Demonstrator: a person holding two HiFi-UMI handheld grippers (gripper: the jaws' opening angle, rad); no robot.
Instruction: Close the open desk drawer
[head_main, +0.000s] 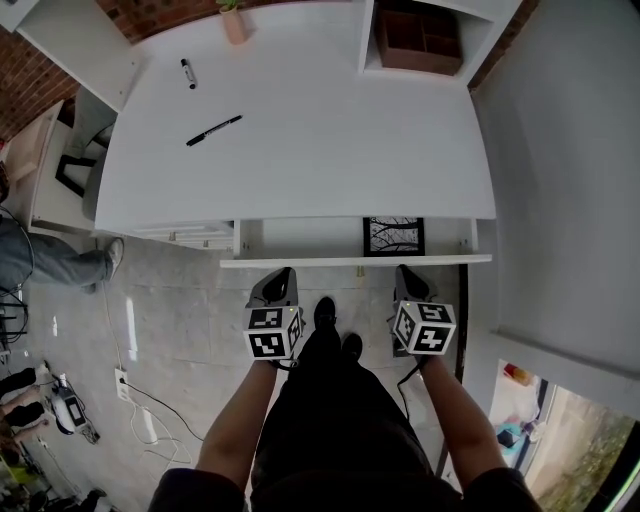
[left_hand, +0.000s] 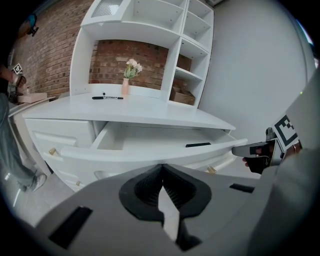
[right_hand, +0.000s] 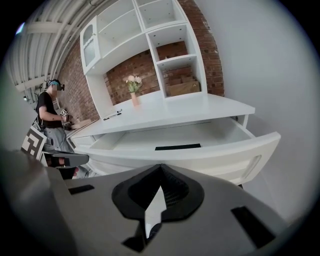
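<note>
1. The left gripper (left_hand: 161, 171) has its jaws pressed together at the tips. Nothing is between them; only a thin light slit shows lower down, behind the tips.
2. The right gripper (right_hand: 160, 172) is in the same state: the tips meet and it holds nothing.
3. In the head view the left gripper (head_main: 281, 277) and the right gripper (head_main: 408, 273) are side by side. Both point at the front panel of the desk drawer (head_main: 355, 261) and are just beside it. I cannot tell if the tips touch the panel.
4. The desk drawer (left_hand: 150, 153) is pulled out from under the top of the desk (head_main: 300, 160), in its right half. From the right gripper view its curved front (right_hand: 210, 152) stands just beyond the closed jaws.
5. Inside the drawer lies a flat dark item (head_main: 393, 236), toward the right side, on the drawer bottom.
6. On the desk top, well apart from the drawer, lie a black pen (head_main: 213, 130) and a short marker (head_main: 188, 73). A small vase with flowers (left_hand: 125, 85) stands at the back, near the brick wall.
</note>
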